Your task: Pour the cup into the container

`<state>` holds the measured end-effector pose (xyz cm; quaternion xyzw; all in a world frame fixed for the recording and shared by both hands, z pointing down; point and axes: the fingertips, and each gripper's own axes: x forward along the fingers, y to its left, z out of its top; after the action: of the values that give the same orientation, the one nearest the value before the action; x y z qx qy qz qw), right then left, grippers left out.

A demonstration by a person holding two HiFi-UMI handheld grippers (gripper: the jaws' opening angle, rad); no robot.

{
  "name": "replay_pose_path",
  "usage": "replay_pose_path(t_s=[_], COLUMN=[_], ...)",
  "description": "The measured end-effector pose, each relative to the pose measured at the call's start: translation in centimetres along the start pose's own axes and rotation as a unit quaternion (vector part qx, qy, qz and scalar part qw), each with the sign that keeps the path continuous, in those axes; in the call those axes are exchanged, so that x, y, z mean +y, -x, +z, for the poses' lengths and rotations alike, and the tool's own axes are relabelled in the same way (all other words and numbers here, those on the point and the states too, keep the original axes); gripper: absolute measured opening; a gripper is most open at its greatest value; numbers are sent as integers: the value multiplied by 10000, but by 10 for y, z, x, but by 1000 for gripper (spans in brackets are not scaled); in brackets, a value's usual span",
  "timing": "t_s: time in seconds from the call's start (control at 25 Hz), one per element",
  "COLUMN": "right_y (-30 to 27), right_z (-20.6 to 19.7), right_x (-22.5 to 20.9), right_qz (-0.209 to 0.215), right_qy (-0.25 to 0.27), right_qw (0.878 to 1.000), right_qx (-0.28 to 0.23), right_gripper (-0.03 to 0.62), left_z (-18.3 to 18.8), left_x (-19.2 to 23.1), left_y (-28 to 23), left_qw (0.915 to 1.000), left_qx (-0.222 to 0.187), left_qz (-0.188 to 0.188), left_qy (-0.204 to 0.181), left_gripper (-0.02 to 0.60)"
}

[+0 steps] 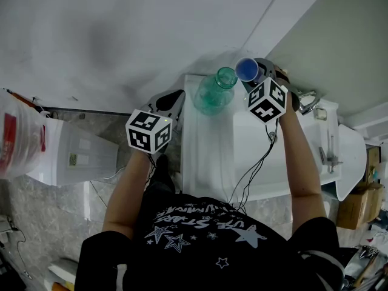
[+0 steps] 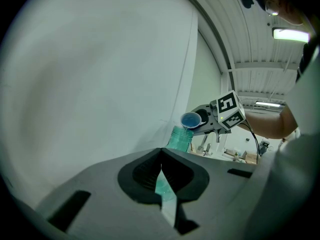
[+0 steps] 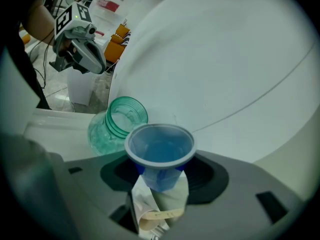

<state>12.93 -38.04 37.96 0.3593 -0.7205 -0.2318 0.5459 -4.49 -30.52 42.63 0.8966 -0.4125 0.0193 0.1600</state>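
Two claws flanked the container point(image 1: 213, 93), a green see-through jar that stood upright on the white table point(image 1: 206, 156), close to the wall point(image 1: 121, 29). The right claw point(image 3: 160, 176) was clamped on the blue cup point(image 3: 159, 149), pads pressing the cup's lower wall. It held the cup just above the jar's open mouth, on the jar's right. The cup's long axis was tipped over, with its rim leaning toward the jar's neck and its lip close to the green rim. Whether the two touched could not be told. Anything inside the cup was hard to make out against its blue wall.

The left claw point(image 2: 162, 176) pointed at the jar from the jar's left. Its jaws were together on nothing, and it was well apart from the glass, so the right hand was plainly the nearer one. Pouring likely depended on tipping the cup further while its lip stayed over the narrow mouth, since any drift sideways would probably spill onto the table. Right of the jar, the table carried a metal tap point(image 1: 308, 102).
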Motion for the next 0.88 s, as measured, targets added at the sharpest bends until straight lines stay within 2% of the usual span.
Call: replay_pose_path(t_s=[0.52, 0.88], right_y=[5, 11], right_z=[1, 7], right_x=[-4, -9], right_qz=[110, 241], right_qy=[-439, -1125], right_qw=[9988, 9920], right_qx=[-171, -515], right_gripper=[253, 253], left_z=[4, 7], left_x=[-3, -4], left_y=[-1, 0], left_qw=[10000, 10000], left_qx=[-5, -25], left_qz=[-24, -40], left_qy=[-37, -61], left_gripper=[12, 12])
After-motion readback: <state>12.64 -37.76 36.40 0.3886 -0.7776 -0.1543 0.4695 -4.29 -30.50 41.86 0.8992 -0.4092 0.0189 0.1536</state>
